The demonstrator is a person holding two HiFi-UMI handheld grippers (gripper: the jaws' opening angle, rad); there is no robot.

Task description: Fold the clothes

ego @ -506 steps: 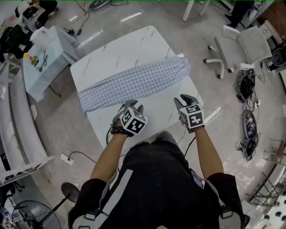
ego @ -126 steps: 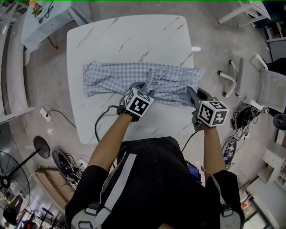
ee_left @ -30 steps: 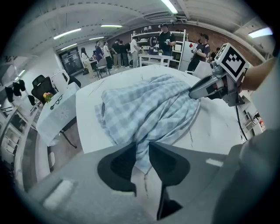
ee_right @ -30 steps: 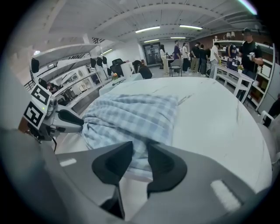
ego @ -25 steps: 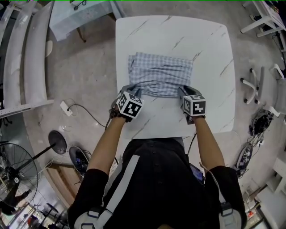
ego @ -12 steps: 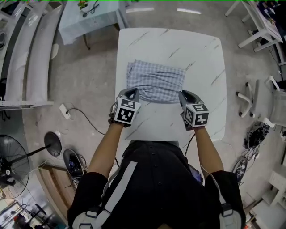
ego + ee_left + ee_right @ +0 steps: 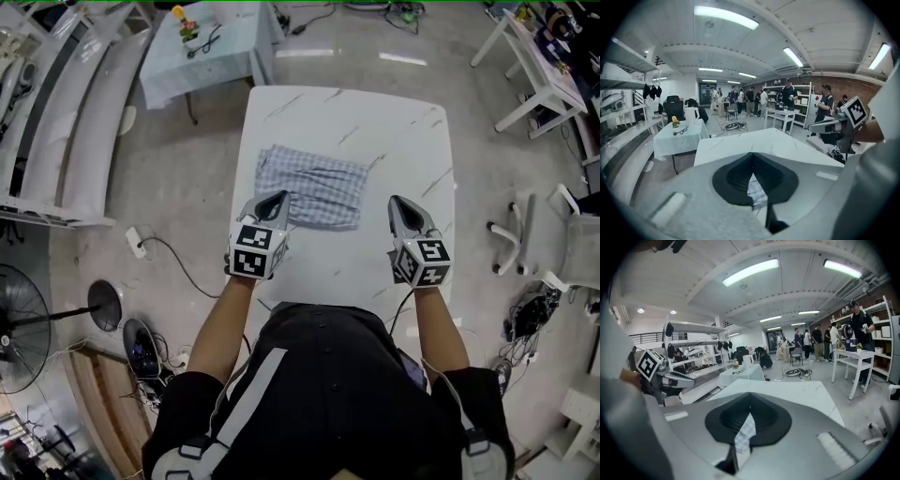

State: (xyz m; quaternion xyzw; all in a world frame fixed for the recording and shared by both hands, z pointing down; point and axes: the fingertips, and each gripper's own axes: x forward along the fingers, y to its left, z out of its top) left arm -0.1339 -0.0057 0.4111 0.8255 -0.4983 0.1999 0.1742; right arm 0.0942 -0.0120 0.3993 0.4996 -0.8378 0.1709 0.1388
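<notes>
A blue checked cloth (image 7: 311, 197) lies folded into a small rectangle on the white marble table (image 7: 375, 131). My left gripper (image 7: 281, 196) hovers shut above the cloth's near left corner, holding nothing. To the right of the cloth my right gripper (image 7: 397, 201) is raised over bare table; its jaws have just been closing and nothing is between them. In the left gripper view the jaws (image 7: 752, 161) meet, with the cloth (image 7: 757, 192) showing below them. The right gripper view shows the same: shut jaws (image 7: 749, 401) with a strip of cloth (image 7: 744, 434) beneath.
A small table with a pale blue cover (image 7: 202, 52) stands beyond the far left corner. White benches (image 7: 56, 112) run along the left, a fan (image 7: 19, 337) and cables lie on the floor, and a white chair (image 7: 539, 234) is at the right. Several people stand far back.
Both grippers have let go of the cloth's near edge, risen and drawn back toward me, shutting as they went. The cloth stays folded on the table.
</notes>
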